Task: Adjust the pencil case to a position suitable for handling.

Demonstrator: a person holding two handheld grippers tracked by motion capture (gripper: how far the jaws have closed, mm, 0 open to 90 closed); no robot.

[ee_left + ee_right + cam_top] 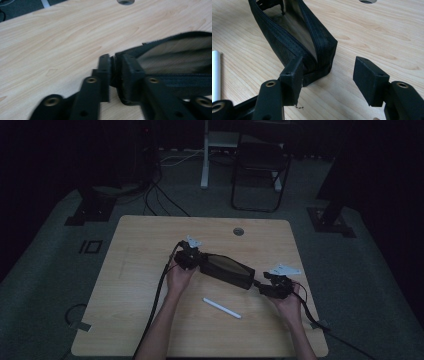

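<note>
Pouch (227, 270) position: the black zippered pouch lies on the wooden tabletop (145, 320) between your two hands, running diagonally from upper left to lower right in the high view, its zipper open and the tan lining exposed. Your left gripper (113, 72) has its jaws closed on the end edge of the pouch, the fabric pinched between the pads in the left gripper view. Your right gripper (328, 80) holds its jaws open at the opposite end; the left pad sits against the pouch corner, the right pad stands apart from it. A white marker (221, 308) lies on the tabletop near you, just below the pouch.
</note>
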